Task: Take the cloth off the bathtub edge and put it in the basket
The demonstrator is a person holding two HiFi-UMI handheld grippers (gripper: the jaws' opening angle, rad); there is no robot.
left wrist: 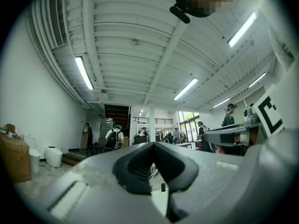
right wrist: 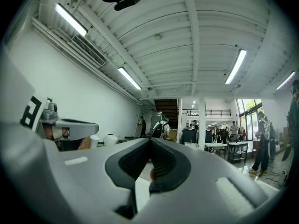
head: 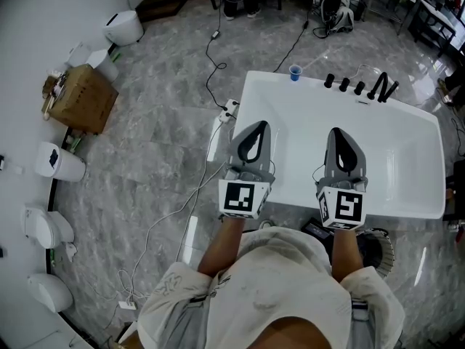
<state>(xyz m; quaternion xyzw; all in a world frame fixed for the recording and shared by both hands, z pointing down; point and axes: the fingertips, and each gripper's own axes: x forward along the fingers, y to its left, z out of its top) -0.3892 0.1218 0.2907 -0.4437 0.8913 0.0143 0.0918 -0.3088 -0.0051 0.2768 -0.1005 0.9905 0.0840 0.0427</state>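
The white bathtub (head: 290, 107) fills the middle of the head view. I see no cloth on the parts of its rim that show. Both grippers hover side by side over the tub's near half and point away from me. My left gripper (head: 258, 128) is shut with nothing between its jaws, and its pads (left wrist: 140, 164) meet at the tip in the left gripper view. My right gripper (head: 337, 132) is also shut and empty, its pads (right wrist: 163, 162) pressed together. A round basket (head: 381, 251) stands on the floor by the tub's near right edge, partly hidden behind my right arm.
A blue cup (head: 295, 72) and black tap fittings (head: 356, 87) sit on the tub's far rim. A power strip (head: 231, 108) with cables lies left of the tub. A cardboard box (head: 81, 98) and several white toilets (head: 59, 162) line the left wall.
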